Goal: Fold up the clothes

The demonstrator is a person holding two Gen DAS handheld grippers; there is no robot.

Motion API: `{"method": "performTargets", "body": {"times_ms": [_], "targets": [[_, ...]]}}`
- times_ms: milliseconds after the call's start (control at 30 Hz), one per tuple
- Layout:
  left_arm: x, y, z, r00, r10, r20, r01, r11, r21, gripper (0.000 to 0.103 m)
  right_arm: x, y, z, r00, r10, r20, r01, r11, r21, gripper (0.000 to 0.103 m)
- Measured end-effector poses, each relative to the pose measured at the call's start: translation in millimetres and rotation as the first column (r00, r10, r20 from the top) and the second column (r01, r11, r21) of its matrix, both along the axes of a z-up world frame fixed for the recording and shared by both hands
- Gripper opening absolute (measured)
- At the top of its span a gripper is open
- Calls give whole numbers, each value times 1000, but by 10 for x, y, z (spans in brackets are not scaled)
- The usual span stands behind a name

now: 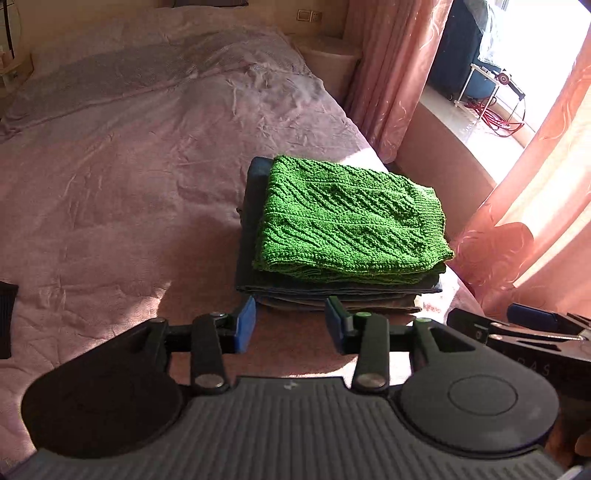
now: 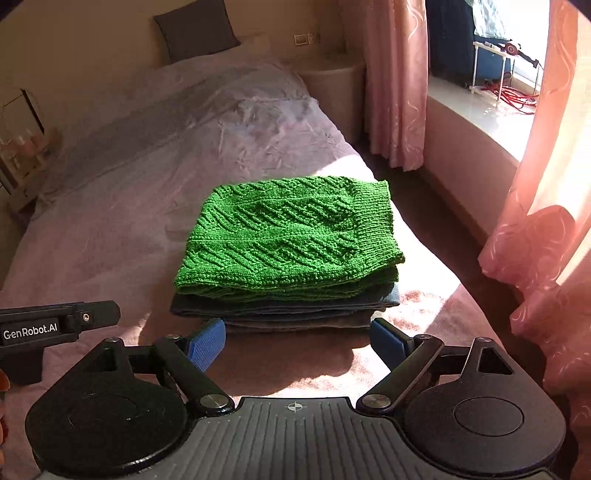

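A: The green sweater (image 2: 288, 240) lay folded on top of a small stack, over darker folded clothes (image 2: 284, 312), on the near right part of the bed (image 1: 110, 206). How did the grippers stand?

B: Both were clear of it. The left gripper (image 1: 290, 328) had its jaws partly apart with nothing between them. The right gripper (image 2: 297, 341) stood wide, also empty. Each pointed down toward the near edge of the stack, apart from it.

A: How would you have judged the sweater to handle?

B: As a chunky knit: soft, light for its bulk and springy, so likely to slump if lifted by one corner. Not slippery, since the raised pattern would give the blue pads (image 1: 245, 328) something to bite. I'd have taken it by the folded near edge, both sides at once, or from under the whole stack.

A: And the clothes beneath?

B: They looked like flatter, denser cloth, blue and grey. Probably heavier and stiffer than the knit, a fair base.

A: The surface?

B: A pink, rumpled bedspread, soft, so it would give under any press. Sun fell across the near corner.

A: Farther off?

B: Pink curtains (image 1: 391, 74) hung to the right, a window ledge (image 2: 476, 122) behind them with a white rack (image 2: 491, 66) and red cable. A grey pillow (image 2: 197, 27) leaned at the head of the bed, beside a pale nightstand (image 2: 332, 79).
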State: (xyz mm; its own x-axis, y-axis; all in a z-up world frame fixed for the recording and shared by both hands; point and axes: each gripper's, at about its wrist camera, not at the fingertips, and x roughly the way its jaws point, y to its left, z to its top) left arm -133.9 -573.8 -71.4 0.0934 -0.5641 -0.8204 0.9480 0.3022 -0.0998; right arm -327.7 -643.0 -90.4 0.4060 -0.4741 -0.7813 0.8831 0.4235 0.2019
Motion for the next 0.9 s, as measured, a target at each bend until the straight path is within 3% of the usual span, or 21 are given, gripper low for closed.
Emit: {"method": "performTargets", "body": {"times_ms": [200,300,600,900], "targets": [[-122,227,185,998,-16,66,15,1000,8,57,-83,282,205,1000,-24,9,24,1000,11,90],[-189,327,250,995,-35,92,36,999,-4,68,-121,411,298,999,-36,1,36,999,2,101],[-301,558,374,993,-61,103,64,998,-27,71,-200,666,496,998,-60,-17,60,998,-29,102],[-356,622,359,993,-63,96,65,998,-20,71,-220,760,471,996,-71,-44,70,997,-30,102]]}}
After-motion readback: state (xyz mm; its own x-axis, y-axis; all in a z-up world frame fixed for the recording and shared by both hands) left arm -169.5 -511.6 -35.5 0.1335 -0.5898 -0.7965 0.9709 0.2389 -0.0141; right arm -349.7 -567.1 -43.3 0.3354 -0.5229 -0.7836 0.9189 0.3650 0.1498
